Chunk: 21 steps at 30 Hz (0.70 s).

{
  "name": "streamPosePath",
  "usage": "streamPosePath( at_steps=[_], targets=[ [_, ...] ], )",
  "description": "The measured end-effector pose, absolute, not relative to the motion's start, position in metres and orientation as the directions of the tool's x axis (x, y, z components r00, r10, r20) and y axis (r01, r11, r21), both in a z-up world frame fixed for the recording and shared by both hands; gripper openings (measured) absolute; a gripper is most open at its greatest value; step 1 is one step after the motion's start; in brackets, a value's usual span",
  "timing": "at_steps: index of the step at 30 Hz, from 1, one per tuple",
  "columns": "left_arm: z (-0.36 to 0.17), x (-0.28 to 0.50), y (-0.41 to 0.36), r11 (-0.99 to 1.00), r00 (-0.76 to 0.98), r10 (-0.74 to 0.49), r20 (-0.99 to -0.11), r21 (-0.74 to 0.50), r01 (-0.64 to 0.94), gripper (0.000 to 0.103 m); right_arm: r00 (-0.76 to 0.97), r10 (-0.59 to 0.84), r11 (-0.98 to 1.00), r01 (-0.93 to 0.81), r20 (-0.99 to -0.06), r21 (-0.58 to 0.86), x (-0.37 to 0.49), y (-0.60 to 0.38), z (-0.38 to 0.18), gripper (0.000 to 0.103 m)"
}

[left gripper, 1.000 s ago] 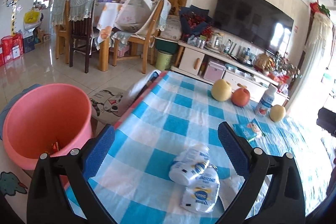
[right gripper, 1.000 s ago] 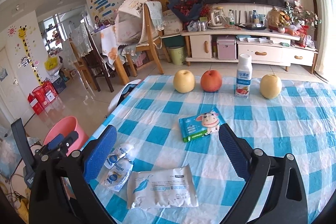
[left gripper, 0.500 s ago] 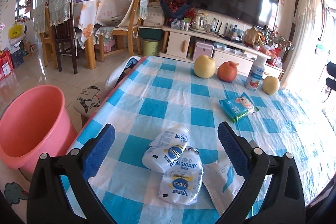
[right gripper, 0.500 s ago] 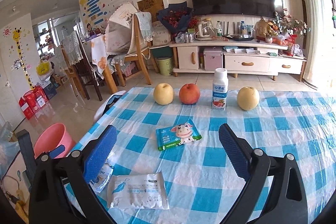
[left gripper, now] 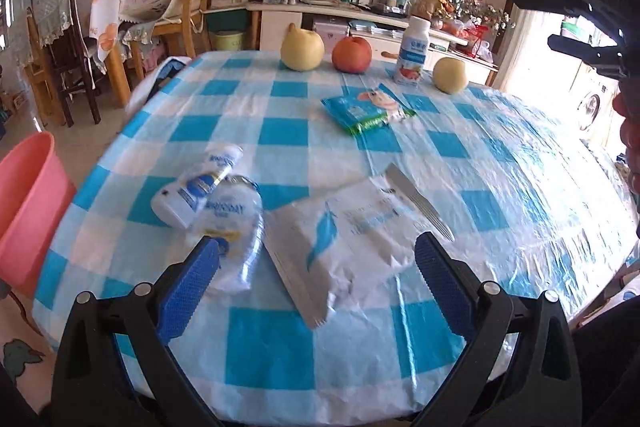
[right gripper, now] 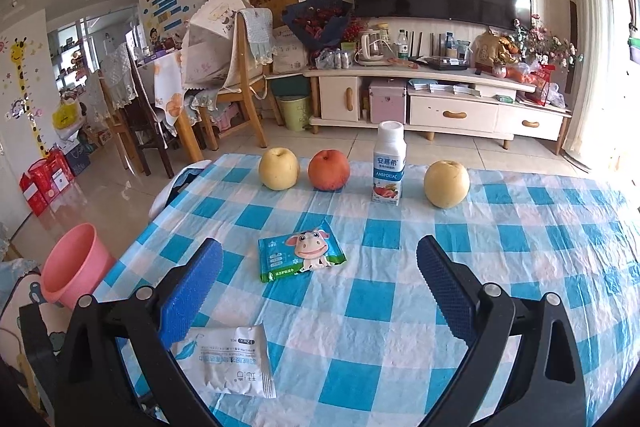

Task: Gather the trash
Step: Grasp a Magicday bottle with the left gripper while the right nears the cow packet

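Observation:
Two crushed white-and-blue bottles (left gripper: 208, 195) lie on the checked tablecloth (left gripper: 288, 135), next to a white wet-wipe packet (left gripper: 344, 231); the packet also shows in the right wrist view (right gripper: 228, 359). A green cartoon-cow packet (left gripper: 366, 109) lies farther back and shows in the right wrist view (right gripper: 300, 255). My left gripper (left gripper: 316, 283) is open and empty, just above the white packet and the nearer bottle. My right gripper (right gripper: 318, 287) is open and empty, above the table near the green packet. A pink bucket (left gripper: 24, 203) stands on the floor left of the table.
Two yellow pears (right gripper: 279, 169) (right gripper: 446, 183), a red apple (right gripper: 329, 171) and an upright yogurt bottle (right gripper: 389, 169) stand along the table's far edge. Chairs (right gripper: 240, 75) and a TV cabinet (right gripper: 440, 107) lie beyond. The pink bucket also shows in the right wrist view (right gripper: 72, 271).
My left gripper has swung right from the bucket side and come down over the bottles and white packet. My right gripper has pulled back and up; the green packet now lies between its fingers.

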<state>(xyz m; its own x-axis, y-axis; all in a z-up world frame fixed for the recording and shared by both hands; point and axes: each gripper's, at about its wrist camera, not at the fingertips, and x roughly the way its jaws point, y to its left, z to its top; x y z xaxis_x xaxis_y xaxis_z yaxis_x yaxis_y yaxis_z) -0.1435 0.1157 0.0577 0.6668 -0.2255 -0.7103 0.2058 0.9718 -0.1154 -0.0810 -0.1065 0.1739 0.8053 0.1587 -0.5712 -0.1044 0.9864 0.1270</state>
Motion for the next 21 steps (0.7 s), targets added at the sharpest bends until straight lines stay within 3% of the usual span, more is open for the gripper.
streamPosePath(
  at_steps=[5, 9, 13, 21],
  targets=[
    [0.038, -0.138, 0.099, 0.966, 0.61, -0.241, -0.755, -0.128, 0.224, 0.099, 0.805, 0.173, 0.984, -0.115, -0.567, 0.137, -0.083, -0.111, 0.175, 0.097],
    [0.026, -0.127, 0.09, 0.95, 0.557, -0.306, -0.772, -0.209, 0.232, 0.099, 0.808, 0.168, 0.984, -0.108, -0.564, 0.139, -0.085, -0.119, 0.175, 0.097],
    [0.027, -0.124, 0.066, 0.941, 0.57, -0.318, -0.758, -0.18, 0.287, 0.099, 0.807, 0.175, 0.98, -0.089, -0.564, 0.178, -0.087, -0.133, 0.174, 0.097],
    [0.024, -0.128, -0.006, 0.839, 0.502, -0.526, -0.687, -0.319, 0.441, 0.099, 0.815, 0.163, 0.975, -0.046, -0.556, 0.218, -0.091, -0.159, 0.175, 0.097]
  ],
)
